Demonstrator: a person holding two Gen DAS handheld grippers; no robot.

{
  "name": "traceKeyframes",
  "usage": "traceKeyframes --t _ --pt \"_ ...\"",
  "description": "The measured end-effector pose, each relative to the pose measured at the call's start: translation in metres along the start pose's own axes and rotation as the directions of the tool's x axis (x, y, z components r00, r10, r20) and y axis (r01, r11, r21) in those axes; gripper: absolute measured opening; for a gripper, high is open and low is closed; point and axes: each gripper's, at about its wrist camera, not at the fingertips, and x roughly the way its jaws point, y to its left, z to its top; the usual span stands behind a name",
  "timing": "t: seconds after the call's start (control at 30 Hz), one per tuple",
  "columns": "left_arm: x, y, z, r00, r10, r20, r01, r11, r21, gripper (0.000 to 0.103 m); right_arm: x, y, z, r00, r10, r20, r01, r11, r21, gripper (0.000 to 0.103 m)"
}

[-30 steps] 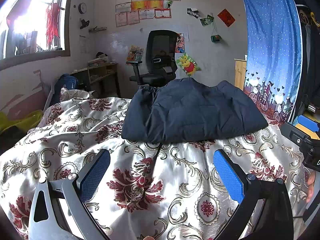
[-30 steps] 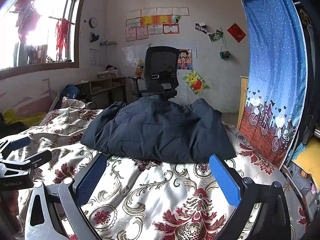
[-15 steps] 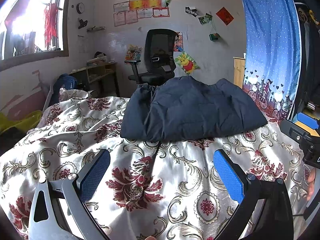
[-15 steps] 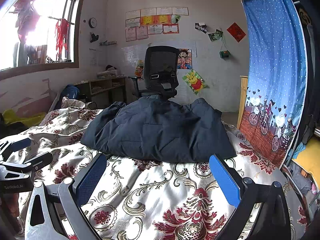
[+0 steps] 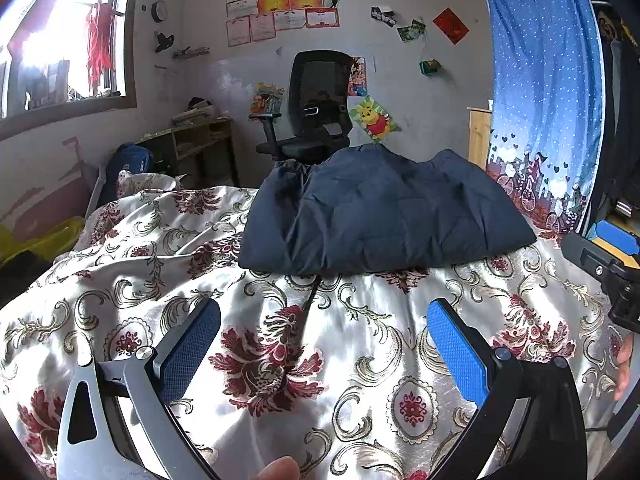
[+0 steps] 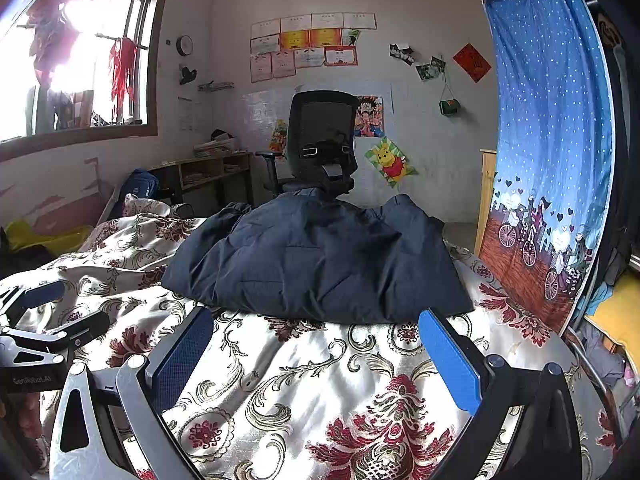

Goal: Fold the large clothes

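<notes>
Basically, navy padded jacket [image 5: 384,212] lies bundled at 12 o'clock on the floral bedspread [image 5: 280,360], well apart from both tools. Left gripper [image 5: 324,344] and right gripper [image 6: 316,354] hover spread wide, empty, probably staged for an edge grab.

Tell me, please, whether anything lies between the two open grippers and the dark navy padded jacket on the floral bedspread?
Nothing visible does. Only bare, rumpled floral bedspread separates the left gripper and the right gripper from the near edge of the dark navy padded jacket. Both grippers are open, empty and short of the jacket.
</notes>
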Motion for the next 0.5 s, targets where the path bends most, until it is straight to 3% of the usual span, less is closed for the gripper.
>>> traceKeyframes --t 0.5 --pt "0.0088 -0.0025 -0.0055 0.999 -0.01 -0.034 0.011 1.0 0.026 0.101 -0.0002 0.0005 0.0003 1.0 0.0 -0.003 0.0 1.0 0.001 0.103"
